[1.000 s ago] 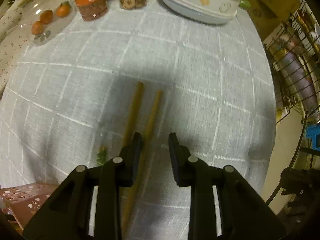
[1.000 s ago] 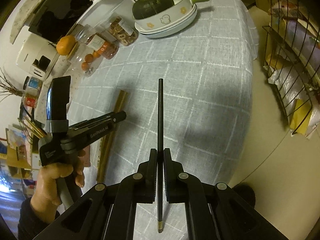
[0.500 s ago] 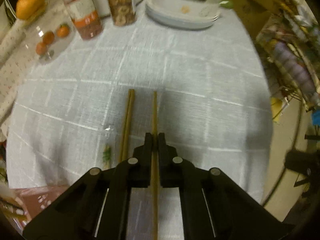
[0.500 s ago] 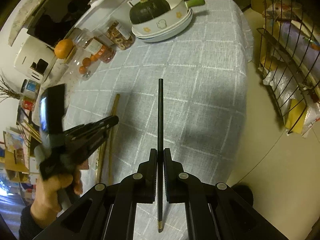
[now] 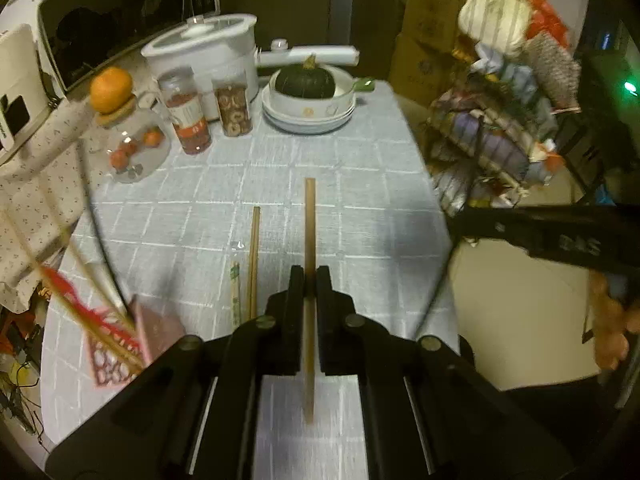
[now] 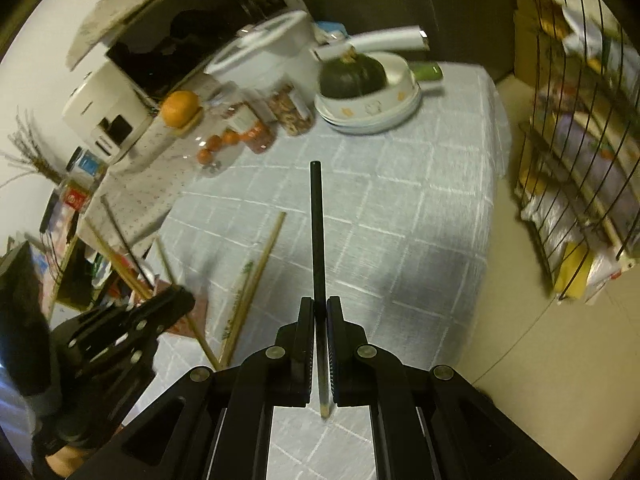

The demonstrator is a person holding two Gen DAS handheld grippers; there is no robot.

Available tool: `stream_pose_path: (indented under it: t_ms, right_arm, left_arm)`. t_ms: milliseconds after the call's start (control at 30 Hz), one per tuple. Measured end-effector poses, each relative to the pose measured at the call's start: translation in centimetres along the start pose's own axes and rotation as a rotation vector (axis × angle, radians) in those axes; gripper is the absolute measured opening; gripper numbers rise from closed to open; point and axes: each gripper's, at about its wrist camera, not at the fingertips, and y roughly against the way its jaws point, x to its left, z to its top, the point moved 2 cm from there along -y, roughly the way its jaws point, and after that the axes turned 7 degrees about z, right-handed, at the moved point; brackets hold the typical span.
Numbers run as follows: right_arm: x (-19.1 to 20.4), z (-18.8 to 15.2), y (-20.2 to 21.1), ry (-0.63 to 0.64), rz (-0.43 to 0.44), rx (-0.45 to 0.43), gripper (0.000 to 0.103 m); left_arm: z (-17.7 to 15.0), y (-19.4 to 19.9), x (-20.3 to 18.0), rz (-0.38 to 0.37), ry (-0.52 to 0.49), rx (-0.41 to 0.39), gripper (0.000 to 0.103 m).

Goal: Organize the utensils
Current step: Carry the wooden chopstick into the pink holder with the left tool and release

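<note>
Wooden and pale brown, one chopstick (image 5: 309,240) is now being pinched between the pressed-together fingers of the left gripper (image 5: 309,280). A second ago these jaws were standing spread over two such sticks lying on the grey checked tablecloth (image 5: 360,168); they have closed on one and are lifting it, so the table is looking farther away. Its partner (image 5: 253,256) is staying on the cloth, beside a paper-wrapped pair (image 5: 235,292). The right gripper (image 6: 320,312) is keeping its squeeze on a black chopstick (image 6: 317,232). I judge that both sticks are being carried toward the pink holder (image 5: 120,344). The left view is showing this holder with sticks in it; the right view is showing it only partly, behind the left gripper.
</note>
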Motion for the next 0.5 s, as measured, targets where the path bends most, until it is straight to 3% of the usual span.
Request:
stream_pose_path:
  t_ms: [167,333,500]
  right_arm:
    - [3.6,-0.5,2.0,0.115,-0.046,-0.063,0.006]
    - [6.3,-0.4,3.3,0.2,-0.04,-0.1,0.006]
    - [8.7,-0.4,3.5,0.26,-0.029,-0.113,0.006]
  left_arm:
    - [-1.4,4.8,1.3,-0.037,0.036,-0.099,0.006]
    - [-2.5,7.9,4.0,-0.072,0.137,-0.184,0.006]
    - [-2.2,11.0,6.1,-0.081,0.174,-0.272,0.006]
